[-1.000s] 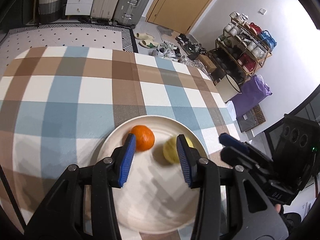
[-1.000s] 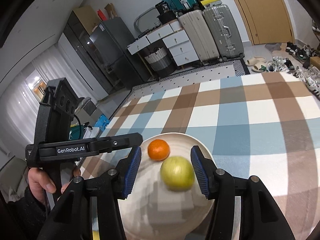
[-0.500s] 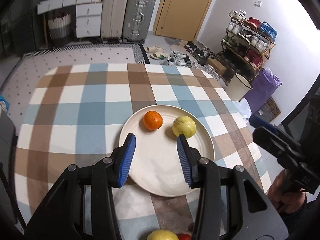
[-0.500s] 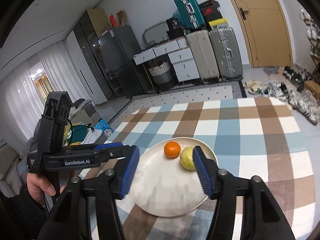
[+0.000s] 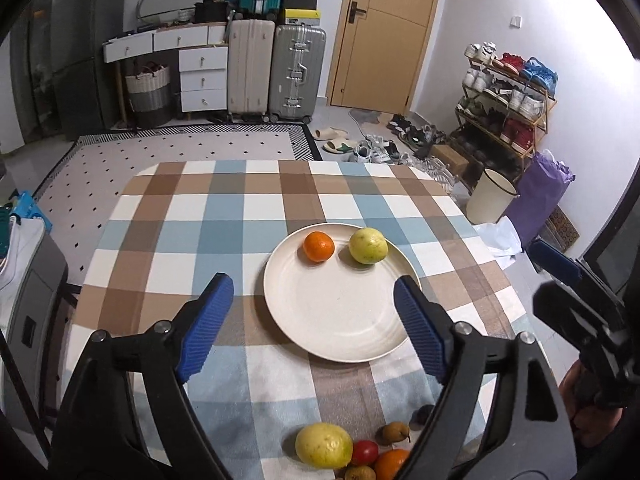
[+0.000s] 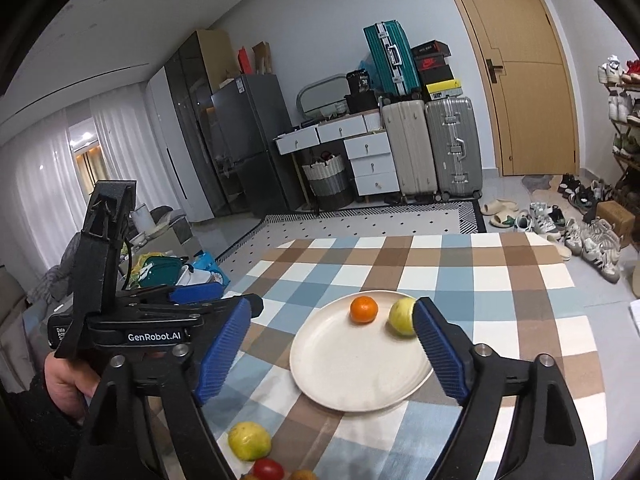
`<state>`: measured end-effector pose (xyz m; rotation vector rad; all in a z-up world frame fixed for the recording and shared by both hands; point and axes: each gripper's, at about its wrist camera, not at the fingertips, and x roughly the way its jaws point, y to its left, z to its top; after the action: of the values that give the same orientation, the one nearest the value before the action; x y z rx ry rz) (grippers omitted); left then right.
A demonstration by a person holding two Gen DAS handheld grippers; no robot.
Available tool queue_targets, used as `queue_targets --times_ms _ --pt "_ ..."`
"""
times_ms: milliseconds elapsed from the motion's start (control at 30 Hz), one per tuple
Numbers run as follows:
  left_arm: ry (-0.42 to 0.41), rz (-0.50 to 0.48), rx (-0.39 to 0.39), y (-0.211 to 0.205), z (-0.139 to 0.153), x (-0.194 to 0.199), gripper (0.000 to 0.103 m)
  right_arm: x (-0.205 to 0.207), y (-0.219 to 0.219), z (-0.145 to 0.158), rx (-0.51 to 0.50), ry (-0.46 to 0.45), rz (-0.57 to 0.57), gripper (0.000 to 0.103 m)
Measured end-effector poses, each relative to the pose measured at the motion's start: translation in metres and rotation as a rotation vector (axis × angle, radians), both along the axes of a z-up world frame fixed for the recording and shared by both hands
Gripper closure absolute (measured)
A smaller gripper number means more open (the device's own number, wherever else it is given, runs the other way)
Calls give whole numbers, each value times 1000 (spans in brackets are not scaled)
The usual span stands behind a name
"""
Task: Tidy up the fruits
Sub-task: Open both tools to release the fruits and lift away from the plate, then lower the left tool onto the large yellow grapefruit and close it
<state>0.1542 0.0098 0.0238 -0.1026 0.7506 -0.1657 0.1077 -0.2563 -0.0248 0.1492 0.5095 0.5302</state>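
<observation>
You have pulled both tongs back from the plate [image 5: 340, 320]: left tongs [image 5: 314, 320] and right tongs [image 6: 334, 350] gape empty, mandarin [image 5: 319, 246] and guava [image 5: 368, 246] on its far side.

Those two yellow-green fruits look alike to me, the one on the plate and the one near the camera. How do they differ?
The yellow-green fruit on the plate sits on the cream plate beside an orange mandarin; the yellow-green fruit on the tablecloth lies off the plate, on the checked cloth. The first has one neighbour; the second is in a cluster with a red tomato and small brown fruits. Both are round, yellow-green, and unheld.
</observation>
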Motion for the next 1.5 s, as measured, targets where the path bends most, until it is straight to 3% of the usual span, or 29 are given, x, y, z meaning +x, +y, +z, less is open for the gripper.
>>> queue_targets --times_ms 133,367,733,1133,1500 --pt "-13 42 4 7 2 -20 1 -18 4 4 -20 -39 -8 10" --pt "-18 62 5 14 -3 -47 1 -47 6 6 -15 -80 -18 3" --pt "-9 86 9 20 -29 -82 1 -81 9 -8 -40 -105 -37 1" --pt "85 101 -6 34 -83 -95 1 -93 9 -43 -63 -27 -19 0" --pt "150 70 -31 25 -115 -83 1 -86 8 -71 -62 46 -20 0"
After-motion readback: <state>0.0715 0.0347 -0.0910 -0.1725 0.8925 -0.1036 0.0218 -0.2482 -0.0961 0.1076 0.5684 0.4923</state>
